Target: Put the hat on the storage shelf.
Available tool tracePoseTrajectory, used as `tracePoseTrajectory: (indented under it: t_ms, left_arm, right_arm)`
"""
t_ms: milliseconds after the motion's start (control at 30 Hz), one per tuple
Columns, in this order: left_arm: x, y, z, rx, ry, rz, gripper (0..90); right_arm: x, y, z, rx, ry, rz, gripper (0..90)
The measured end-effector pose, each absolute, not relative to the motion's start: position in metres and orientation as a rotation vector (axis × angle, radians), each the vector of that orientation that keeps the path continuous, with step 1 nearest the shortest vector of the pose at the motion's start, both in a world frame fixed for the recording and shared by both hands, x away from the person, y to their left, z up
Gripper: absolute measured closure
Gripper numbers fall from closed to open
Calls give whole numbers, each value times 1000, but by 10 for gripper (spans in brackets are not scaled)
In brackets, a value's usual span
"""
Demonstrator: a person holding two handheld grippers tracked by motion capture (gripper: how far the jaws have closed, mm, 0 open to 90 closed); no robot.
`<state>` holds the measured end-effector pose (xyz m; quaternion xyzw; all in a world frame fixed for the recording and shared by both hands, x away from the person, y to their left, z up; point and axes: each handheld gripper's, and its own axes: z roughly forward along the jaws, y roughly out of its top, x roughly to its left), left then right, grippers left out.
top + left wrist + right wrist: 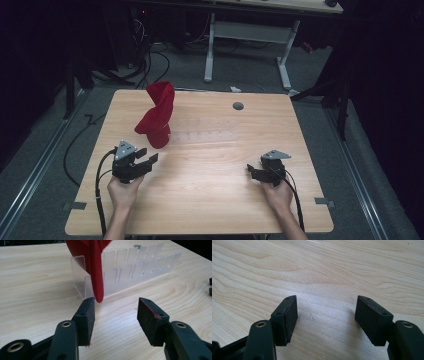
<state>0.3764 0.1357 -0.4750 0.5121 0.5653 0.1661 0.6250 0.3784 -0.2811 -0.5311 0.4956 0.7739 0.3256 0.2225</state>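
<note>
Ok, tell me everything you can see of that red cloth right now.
The red cloth is a soft knitted-looking fabric, twisted and draped over the left end of a clear slotted rack, rising above it. A ribbed edge hangs down in front of the rack, just beyond the left gripper, whose open jaws are not touching it.

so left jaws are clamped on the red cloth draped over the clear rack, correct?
No. The left gripper has its jaws open with nothing between them; the red cloth hangs just beyond them, over the clear rack. The left gripper view shows the gap.
</note>
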Motion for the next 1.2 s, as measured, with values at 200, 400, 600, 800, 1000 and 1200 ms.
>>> tracePoseTrajectory:
  t_ms: [200,400,600,800,1000,1200]
  left_arm:
    - [369,130,-482,1193,1295,370,470]
    - [362,122,-487,1199,1276,353,463]
    - [356,115,-496,1222,1268,345,453]
    - [354,108,-500,1235,1264,331,447]
    - [354,103,-507,1271,1271,325,439]
    - [358,95,-518,1315,1288,325,420]
  right_arm:
    - [378,-281,-531,1372,2136,900,349]
    - [378,-281,-531,1369,2137,900,349]
    - [378,-281,-531,1370,2137,900,348]
    - [378,-281,-531,1370,2137,899,349]
    - [378,-281,-531,1370,2137,900,349]
    - [378,-281,-531,1370,2137,900,348]
